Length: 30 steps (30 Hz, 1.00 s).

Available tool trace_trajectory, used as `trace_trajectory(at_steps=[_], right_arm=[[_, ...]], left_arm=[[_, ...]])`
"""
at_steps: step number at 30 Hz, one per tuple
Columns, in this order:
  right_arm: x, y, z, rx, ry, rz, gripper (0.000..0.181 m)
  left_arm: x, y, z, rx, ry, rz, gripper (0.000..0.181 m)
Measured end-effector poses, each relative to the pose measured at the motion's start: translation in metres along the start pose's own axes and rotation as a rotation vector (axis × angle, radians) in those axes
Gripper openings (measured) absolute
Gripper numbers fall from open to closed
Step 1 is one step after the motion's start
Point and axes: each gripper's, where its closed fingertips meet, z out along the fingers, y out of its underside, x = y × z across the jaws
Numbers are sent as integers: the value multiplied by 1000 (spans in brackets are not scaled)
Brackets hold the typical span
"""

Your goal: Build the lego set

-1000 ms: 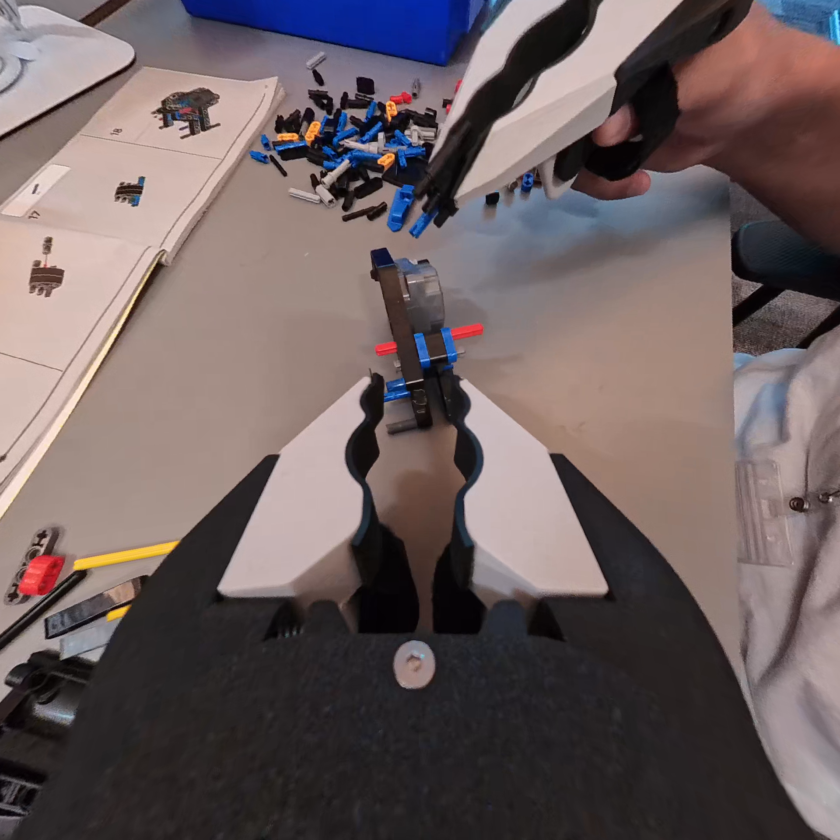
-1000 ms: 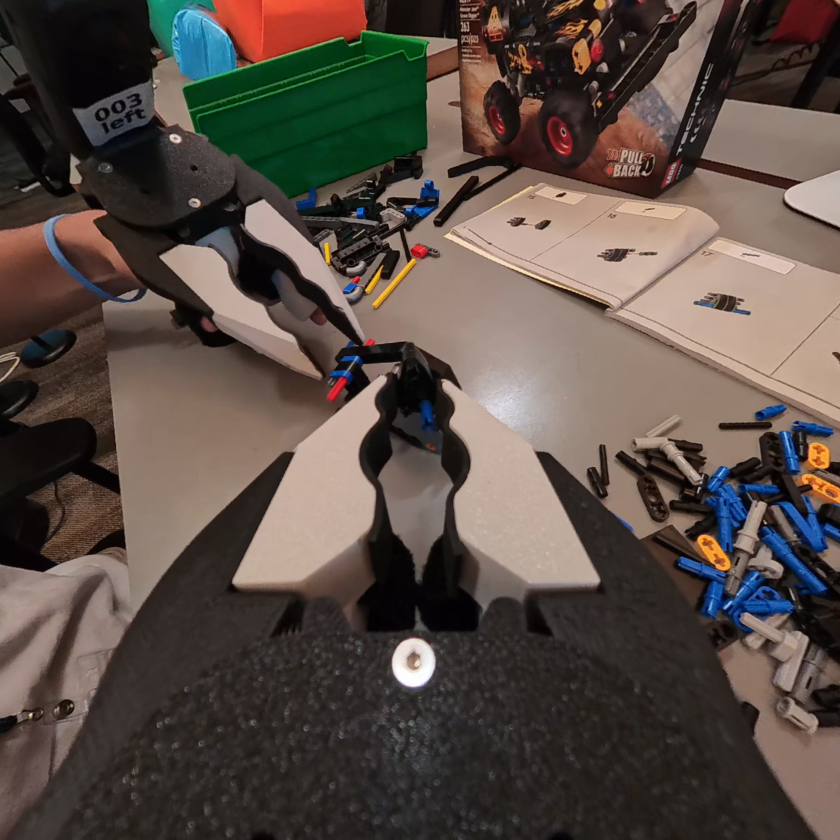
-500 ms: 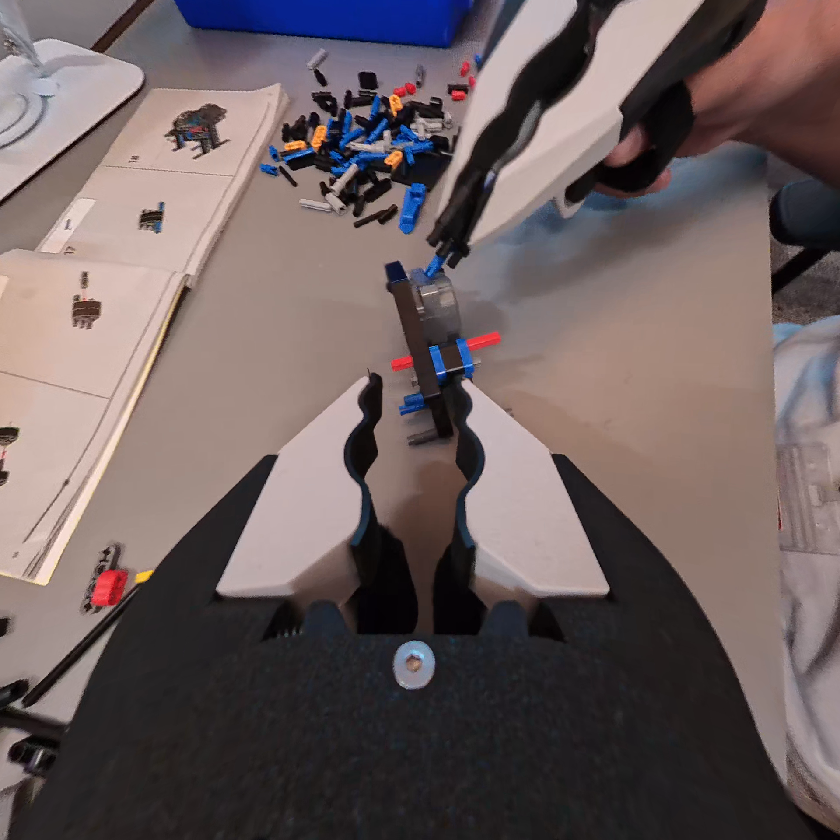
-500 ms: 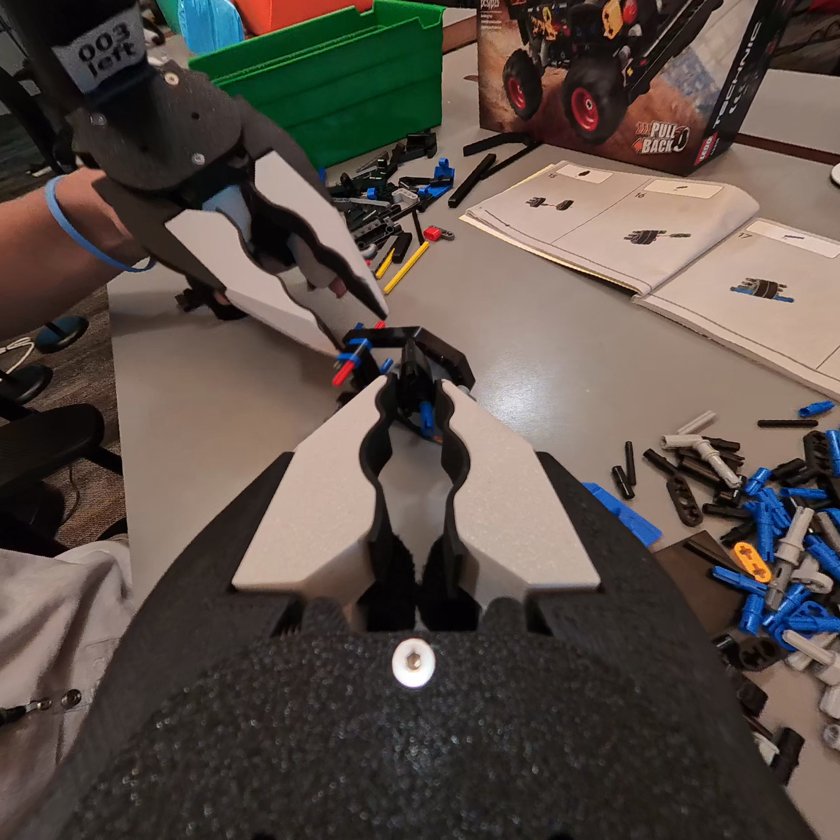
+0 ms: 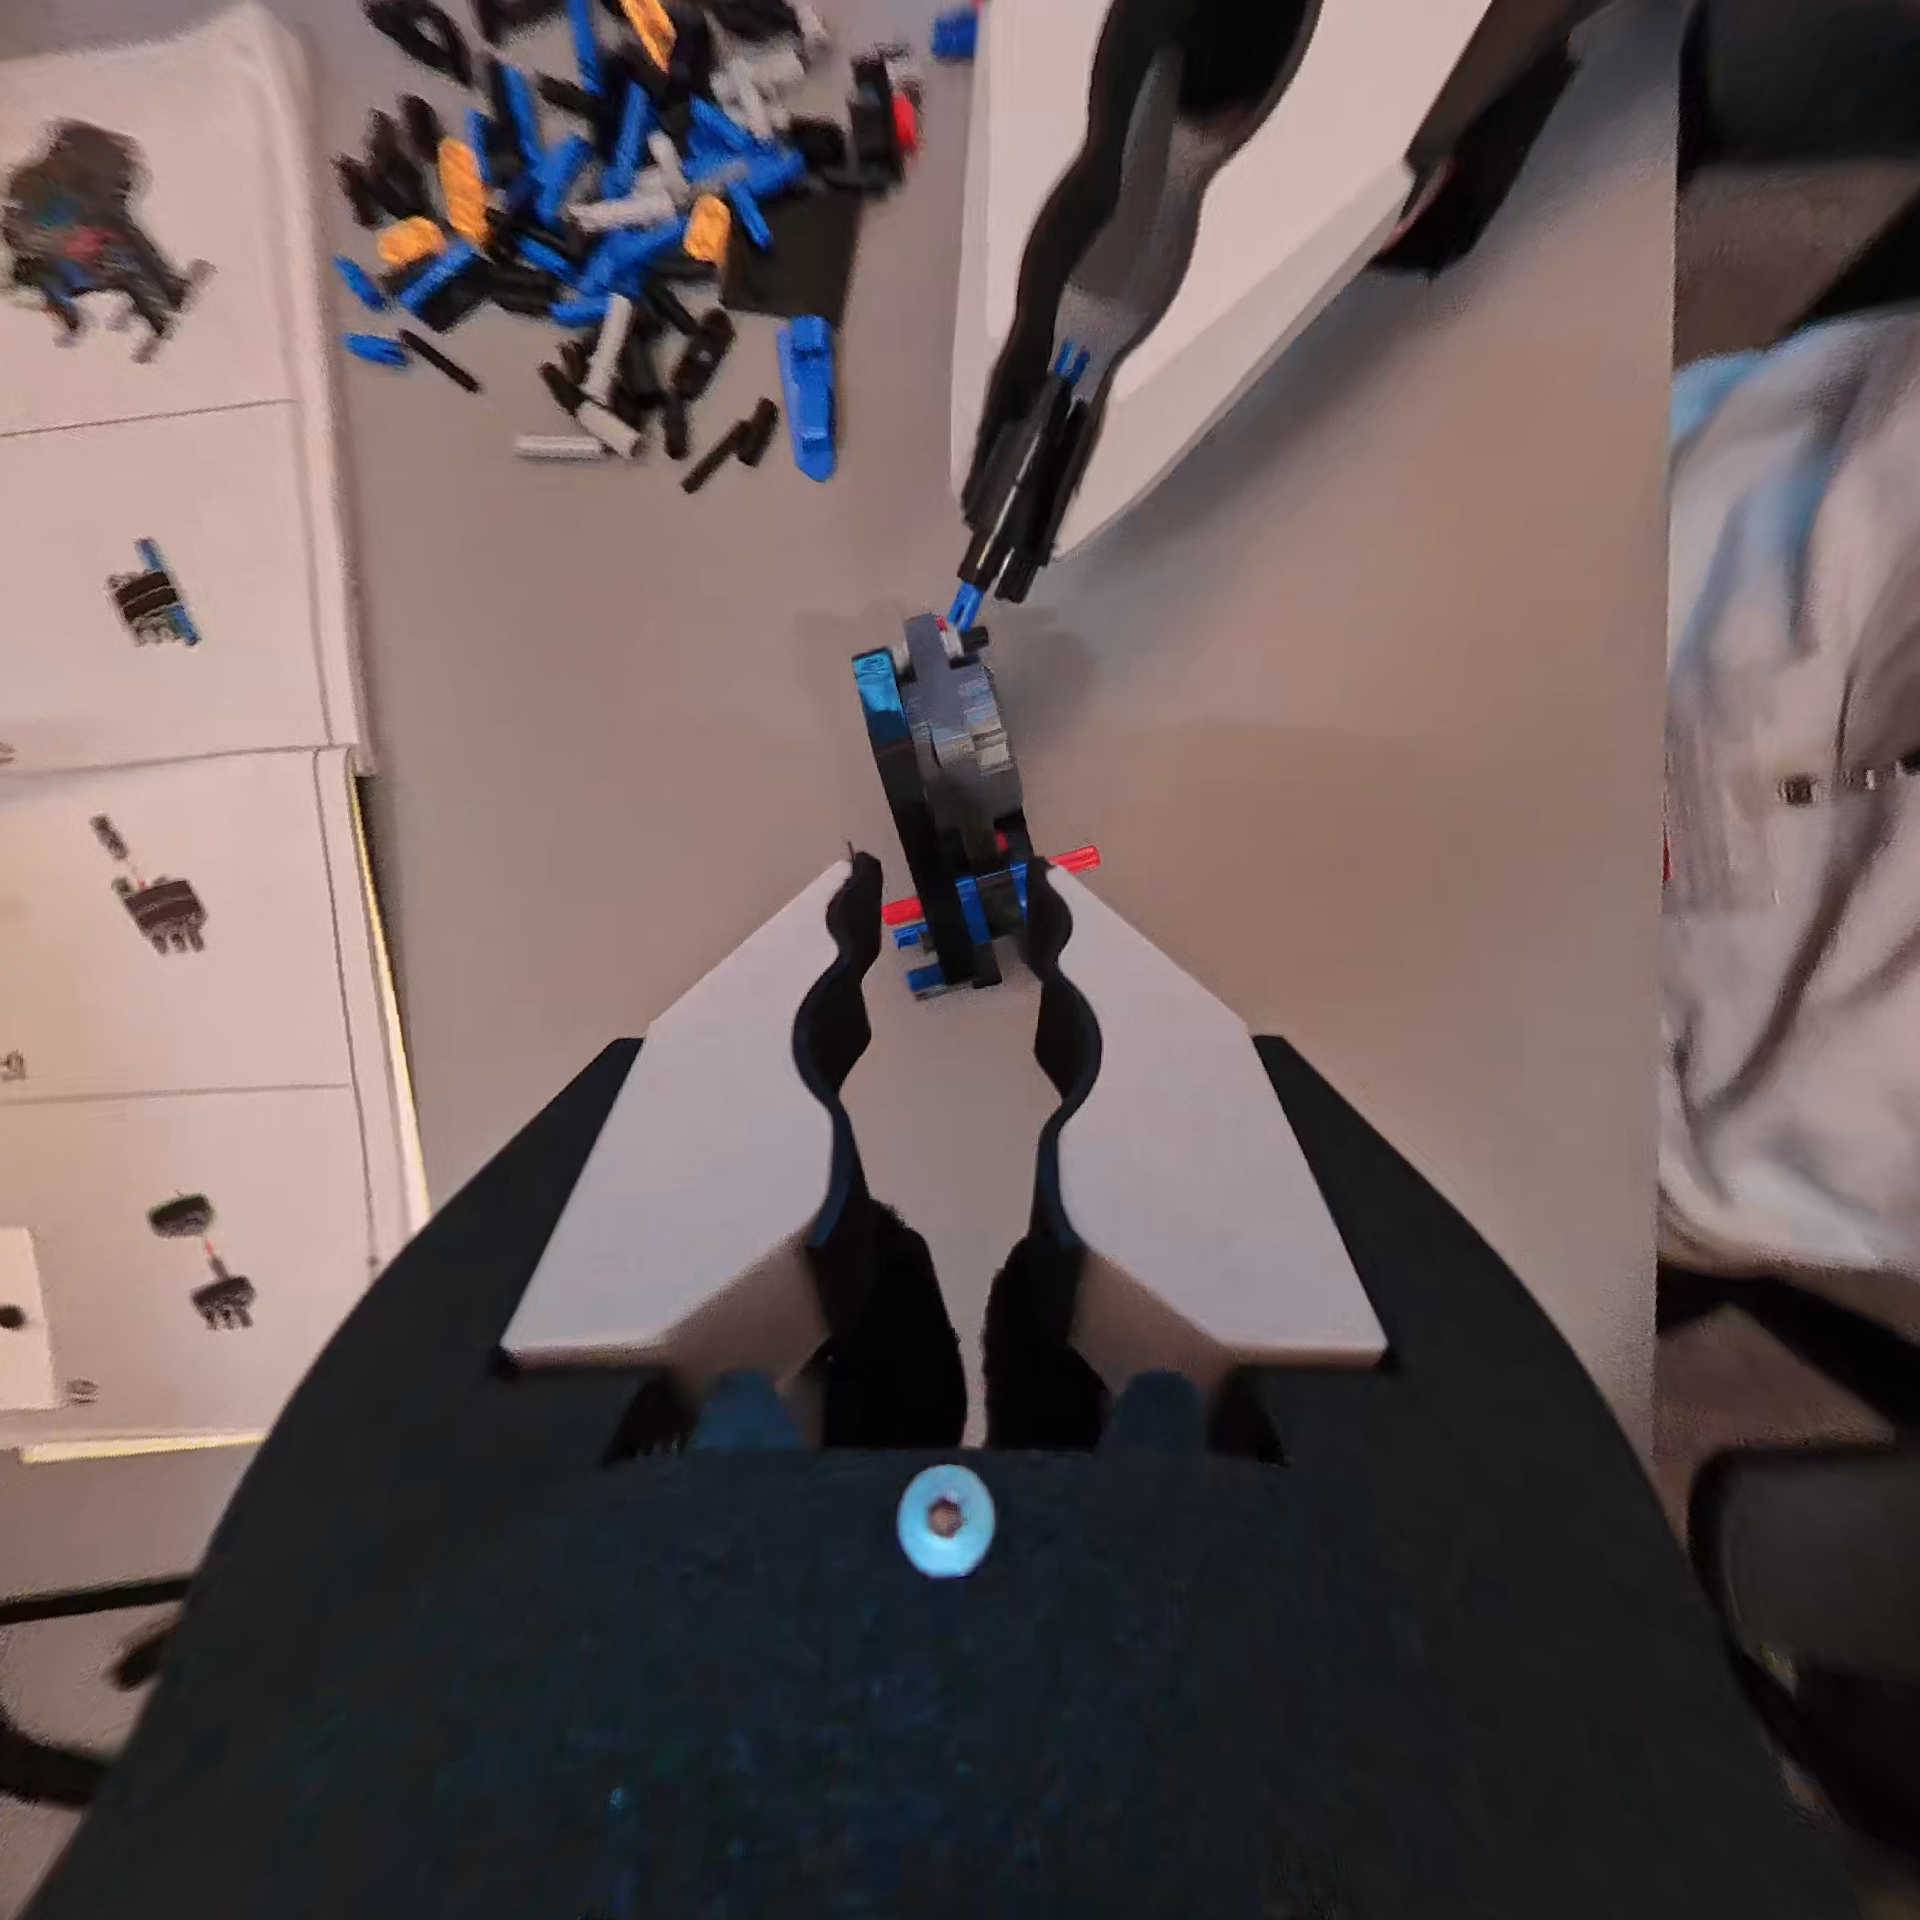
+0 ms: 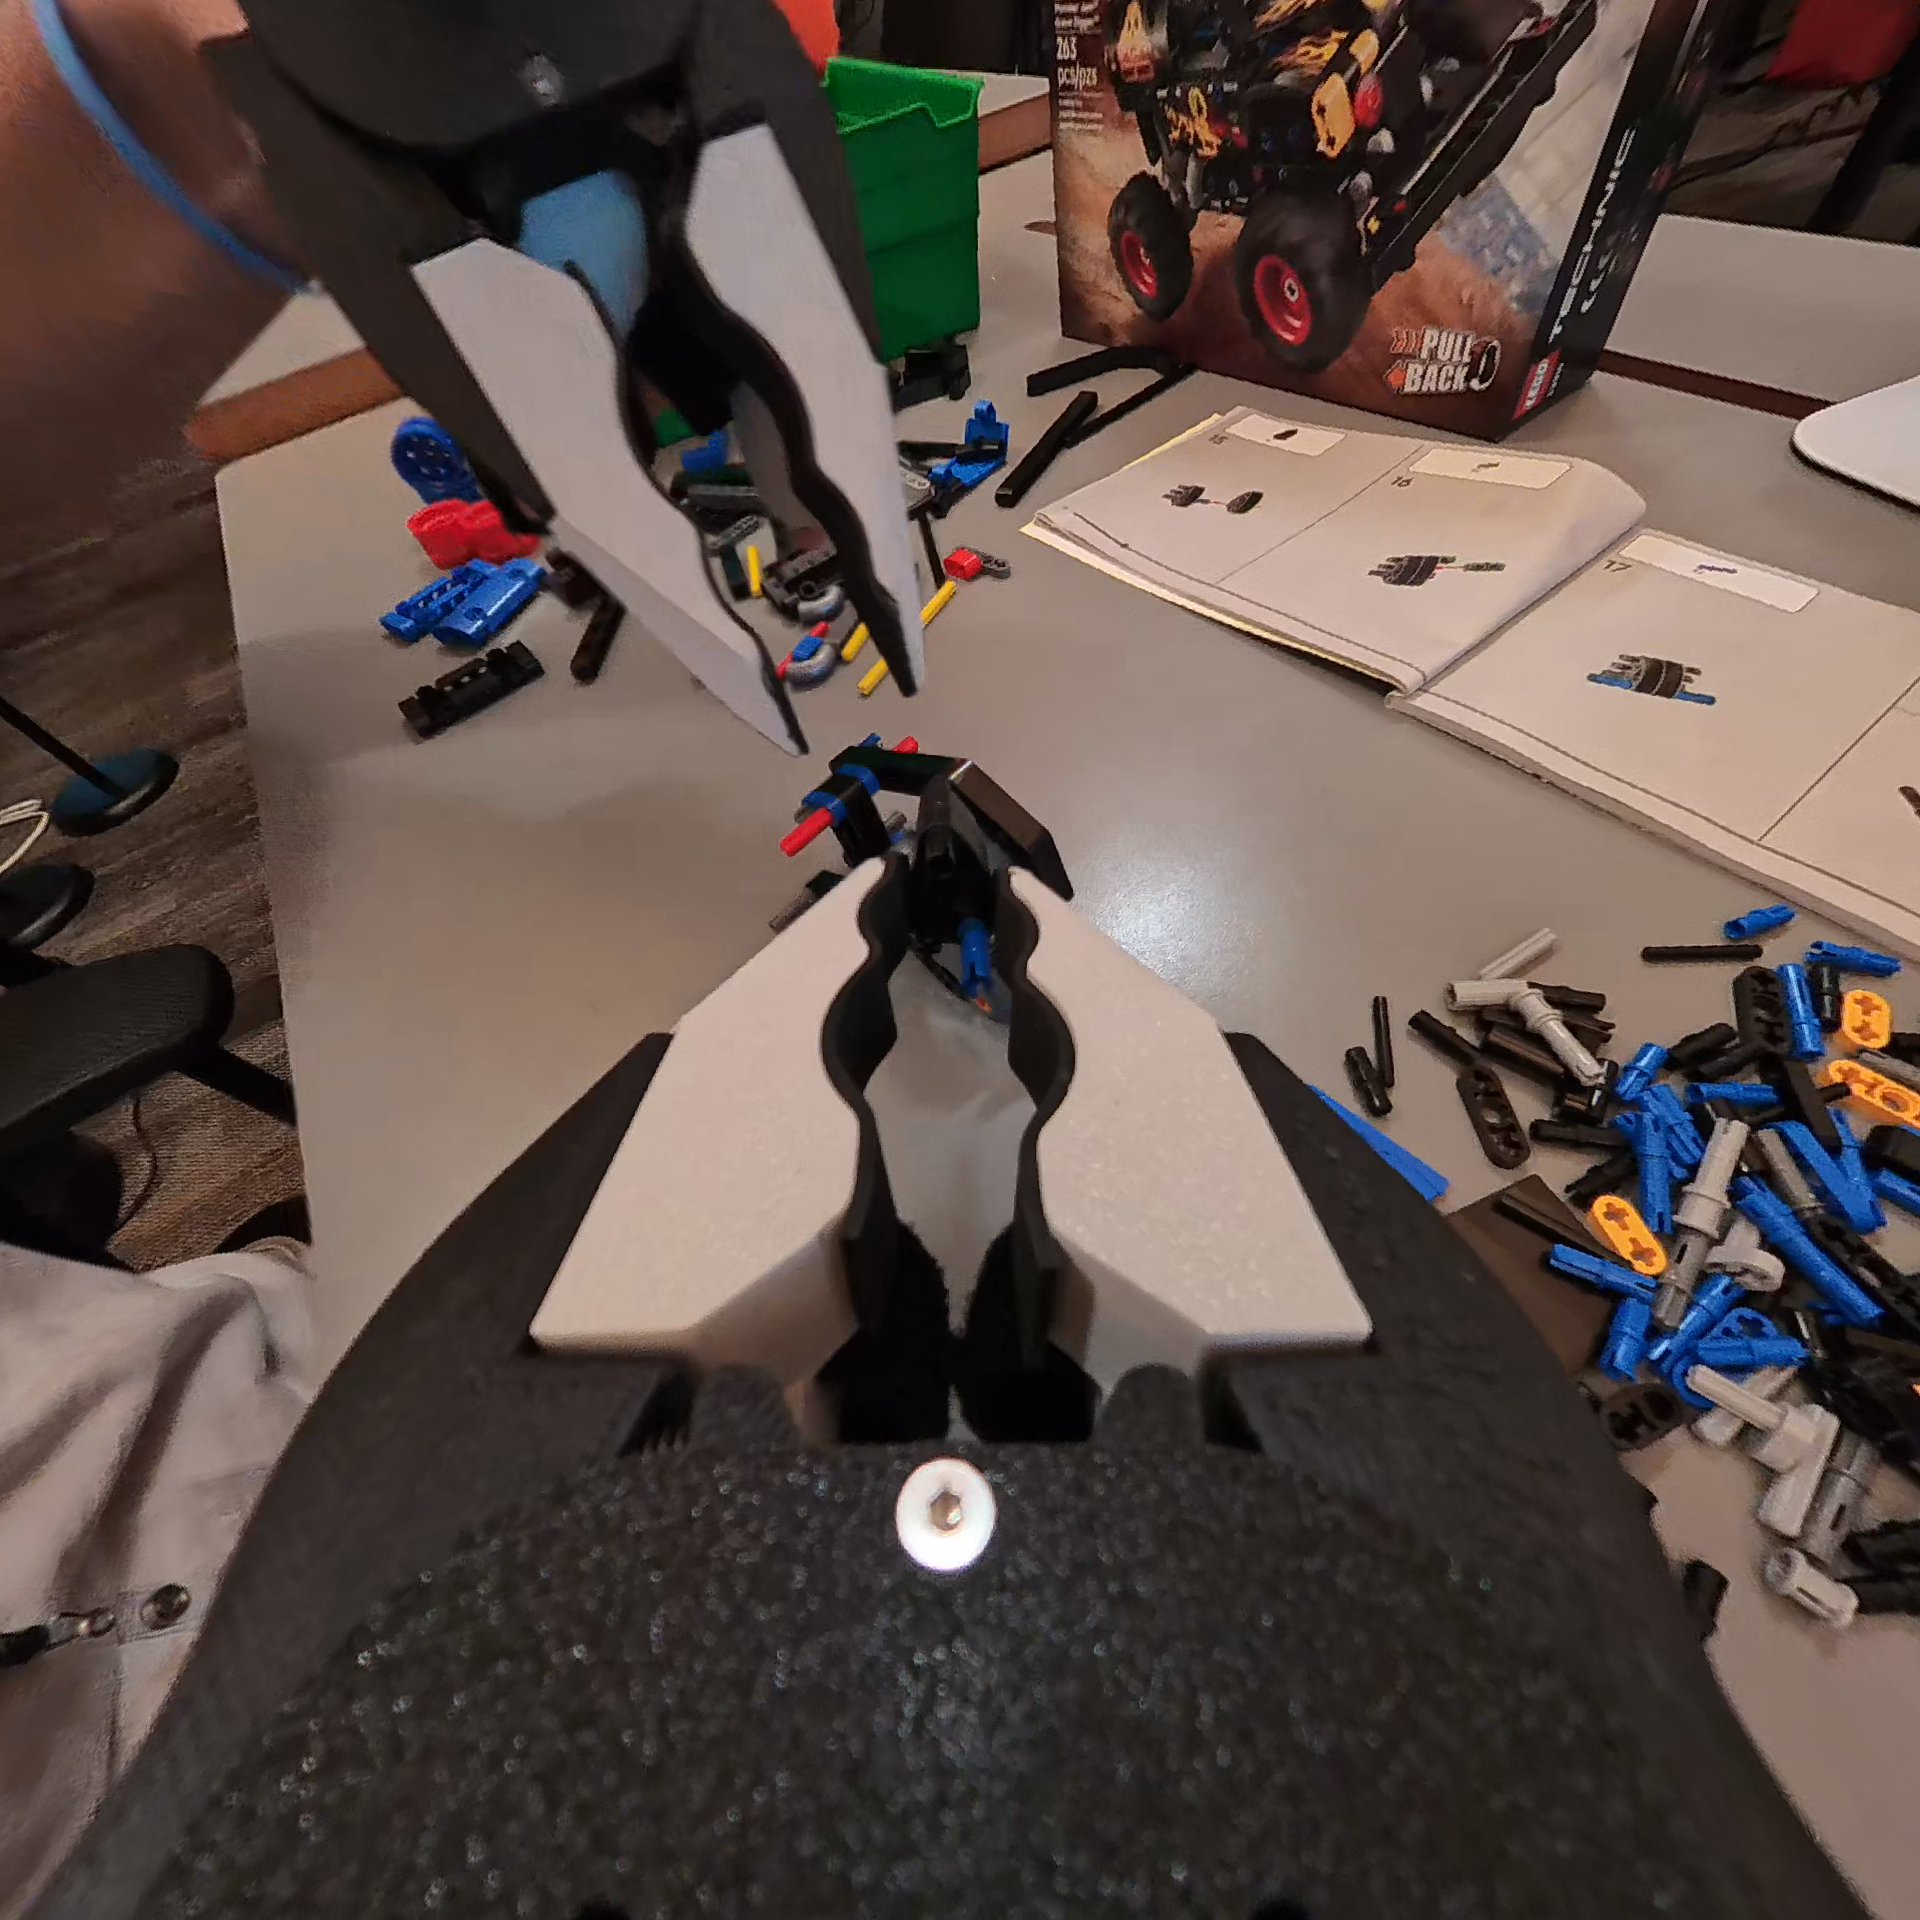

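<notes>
A partly built black and blue assembly (image 5: 940, 758) with a red axle stands on the grey table (image 5: 1299, 831). My left gripper (image 5: 951, 868) hangs over its near end, jaws open on either side and gripping nothing. In the right wrist view the left gripper (image 6: 852, 717) is just above the assembly (image 6: 914, 790). My right gripper (image 6: 948, 878) is shut on a small black piece with a blue pin (image 6: 971, 951). In the left wrist view the right gripper (image 5: 997, 566) points that pin (image 5: 966, 603) at the assembly's far top end.
A pile of loose blue, black, grey and orange pieces (image 6: 1714, 1195) lies right of my right gripper and shows in the left wrist view (image 5: 603, 229). An open instruction booklet (image 6: 1455, 561), the set's box (image 6: 1351, 177), a green bin (image 6: 914, 197) and more parts (image 6: 468, 603) lie beyond. Left tips to right tips: about 6 cm.
My left gripper has risen and tipped to look down on the assembly. My right gripper has come down from the pile, bringing the blue pin to the assembly's far top end.
</notes>
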Motion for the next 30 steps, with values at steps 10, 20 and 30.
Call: trace_trajectory(at_steps=[10,20,30], right_arm=[[-11,19,-36,6,37,45,15],[-23,37,-61,11,42,74,15],[-24,34,-65,17,36,71,15]], left_arm=[[-7,-11,8,-636,209,35,21],[-10,1,18,-1045,266,-76,30],[-10,-4,21,-1133,297,-15,19]])
